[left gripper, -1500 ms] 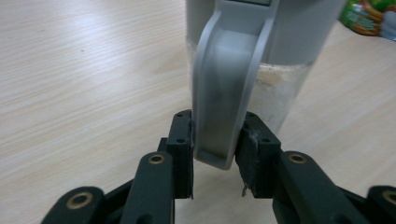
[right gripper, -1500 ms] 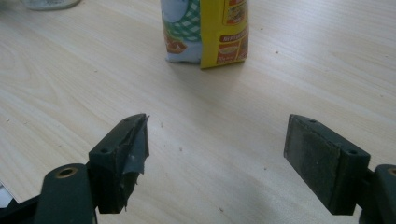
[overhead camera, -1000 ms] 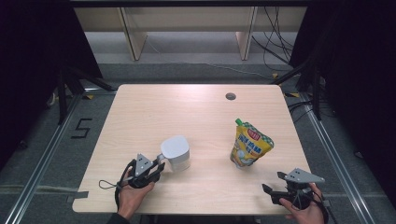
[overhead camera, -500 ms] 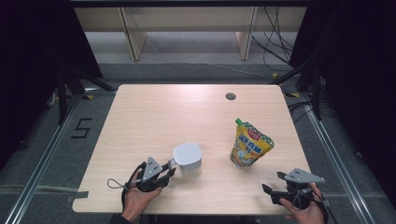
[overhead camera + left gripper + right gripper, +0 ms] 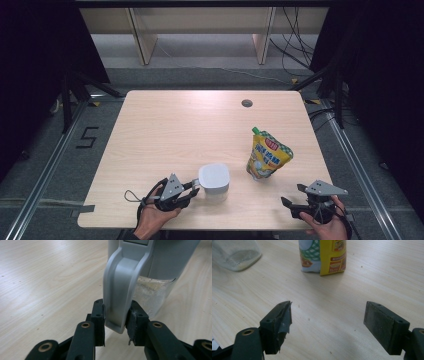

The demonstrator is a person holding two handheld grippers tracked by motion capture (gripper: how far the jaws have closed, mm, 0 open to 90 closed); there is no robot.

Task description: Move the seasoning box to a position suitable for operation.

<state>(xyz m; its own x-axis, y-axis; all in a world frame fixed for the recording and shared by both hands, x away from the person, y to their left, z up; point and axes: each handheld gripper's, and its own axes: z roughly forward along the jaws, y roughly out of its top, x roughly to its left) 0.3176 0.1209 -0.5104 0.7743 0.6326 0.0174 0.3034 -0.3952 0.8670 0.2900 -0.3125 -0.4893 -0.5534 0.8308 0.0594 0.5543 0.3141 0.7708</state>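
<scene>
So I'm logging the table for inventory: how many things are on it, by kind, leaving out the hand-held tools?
Lidded jug with grey handle: 1
Yellow stand-up pouch: 1
Total: 2

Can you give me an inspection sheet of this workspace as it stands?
Surface: wooden table, round hole near the far edge.
Job's things: grey-lidded jug, upright; yellow pouch standing beside it.
Clutter: nothing seen.
Grippers: left hand-held gripper shut on the jug's handle; right hand-held gripper open over bare wood.
Cables: bundle on the floor behind the table.
Surroundings: black curtains, shelf legs.
</scene>
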